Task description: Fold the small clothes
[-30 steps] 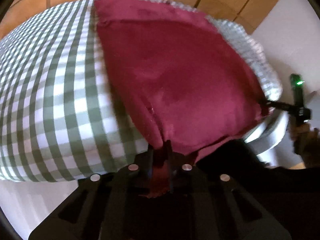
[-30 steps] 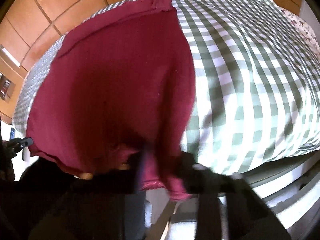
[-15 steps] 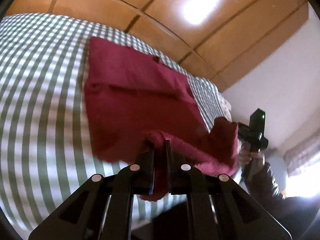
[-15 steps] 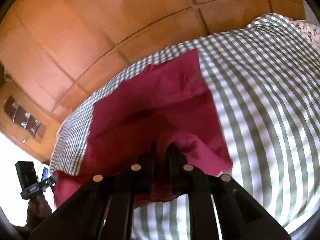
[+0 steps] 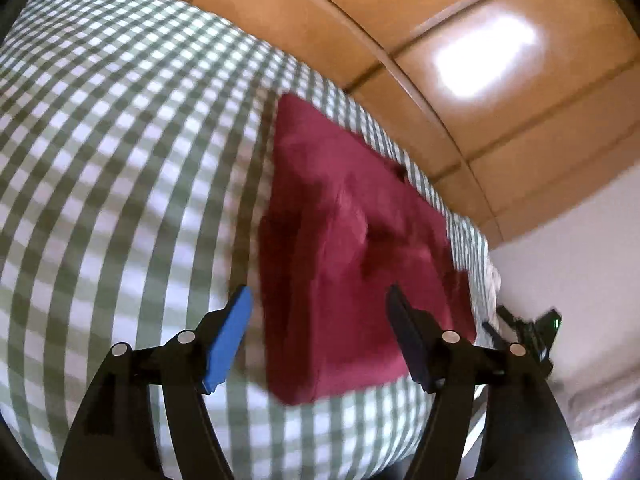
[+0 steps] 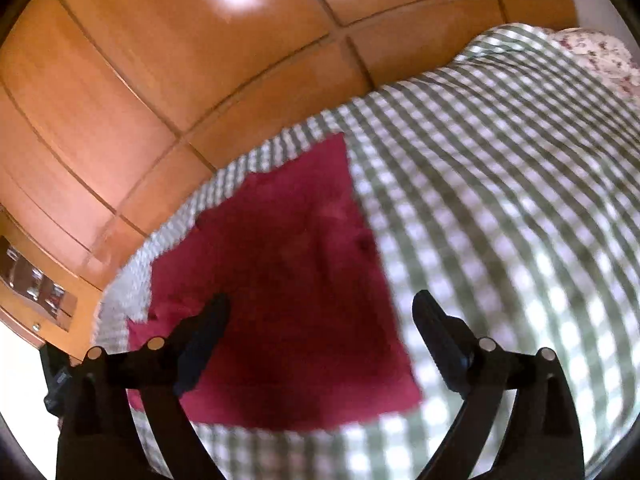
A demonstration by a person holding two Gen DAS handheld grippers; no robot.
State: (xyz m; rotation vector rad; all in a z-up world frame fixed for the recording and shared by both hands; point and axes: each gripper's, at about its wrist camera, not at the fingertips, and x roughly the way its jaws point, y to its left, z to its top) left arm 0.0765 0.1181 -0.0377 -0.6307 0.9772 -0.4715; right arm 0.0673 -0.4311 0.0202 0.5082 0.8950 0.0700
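While the maroon garment (image 5: 352, 264) lay folded on the green checked bedcover (image 5: 120, 160), beside the wooden wardrobe (image 6: 160, 60), the left gripper (image 5: 318, 316) and right gripper (image 6: 320, 320) hovered over its near edge, both spread wide and empty. It looked soft, light and limp; pinching both near corners seemed the safest hold.

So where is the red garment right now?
The red garment lies folded on the checked bedcover, near the wooden wall, ahead of both open tools in each view.
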